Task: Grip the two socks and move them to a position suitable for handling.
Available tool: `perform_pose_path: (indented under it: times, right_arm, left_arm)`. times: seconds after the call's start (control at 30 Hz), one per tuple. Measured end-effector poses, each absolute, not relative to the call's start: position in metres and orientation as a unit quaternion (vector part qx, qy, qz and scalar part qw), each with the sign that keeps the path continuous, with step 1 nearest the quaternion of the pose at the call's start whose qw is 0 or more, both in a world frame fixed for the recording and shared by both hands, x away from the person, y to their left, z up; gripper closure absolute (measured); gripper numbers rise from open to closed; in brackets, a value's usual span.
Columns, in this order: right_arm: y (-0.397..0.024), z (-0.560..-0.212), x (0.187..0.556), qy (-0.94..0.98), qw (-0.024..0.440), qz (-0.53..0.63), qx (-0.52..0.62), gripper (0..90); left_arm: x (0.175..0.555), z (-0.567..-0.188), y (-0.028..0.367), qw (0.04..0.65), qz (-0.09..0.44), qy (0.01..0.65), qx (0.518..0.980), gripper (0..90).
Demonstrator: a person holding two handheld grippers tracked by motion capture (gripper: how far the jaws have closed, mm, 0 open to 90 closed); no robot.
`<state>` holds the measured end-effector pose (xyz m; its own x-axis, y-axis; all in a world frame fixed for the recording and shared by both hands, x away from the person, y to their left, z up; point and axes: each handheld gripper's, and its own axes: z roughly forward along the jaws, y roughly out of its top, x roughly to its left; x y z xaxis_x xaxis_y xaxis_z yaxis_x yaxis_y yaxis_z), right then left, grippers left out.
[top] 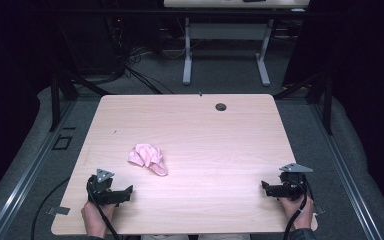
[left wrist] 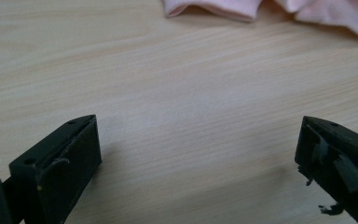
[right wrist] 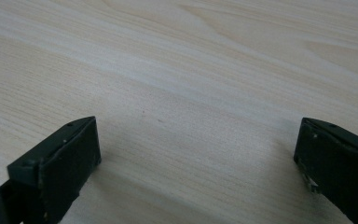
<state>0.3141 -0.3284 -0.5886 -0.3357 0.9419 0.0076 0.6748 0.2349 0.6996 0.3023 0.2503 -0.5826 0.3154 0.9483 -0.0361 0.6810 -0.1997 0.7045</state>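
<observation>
Nothing looked begun: the crumpled pink cloth lay untouched on the pale wooden table, both the left gripper and the right gripper gaping wide and holding nothing.

Pink cloth: small, soft, pale pink, crumpled into a loose heap with rounded folds and a hemmed edge showing. Not spread flat; one lobe trails toward the near right. Lies on the light wood counter, left of centre, nearer the front edge than the back. In the left gripper view its lower folds show along the top, resting flat on the wood, with a slightly darker pink rim at the hem.
</observation>
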Motion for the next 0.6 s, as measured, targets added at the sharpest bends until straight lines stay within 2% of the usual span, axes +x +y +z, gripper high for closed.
perform_pose_path:
  times: [0.2, 0.6]
  right_arm:
    - [-0.328, -0.589, 0.314, 0.752, 0.219, 0.313, 0.537, 0.0]
    - [-0.329, -0.589, 0.314, 0.751, 0.220, 0.312, 0.538, 0.0]
  left_arm:
    - [0.305, -0.564, 0.239, 0.334, 0.210, 0.526, 0.754, 0.1]
    - [0.331, -0.526, 0.191, 0.353, 0.204, 0.473, 0.781, 0.1]
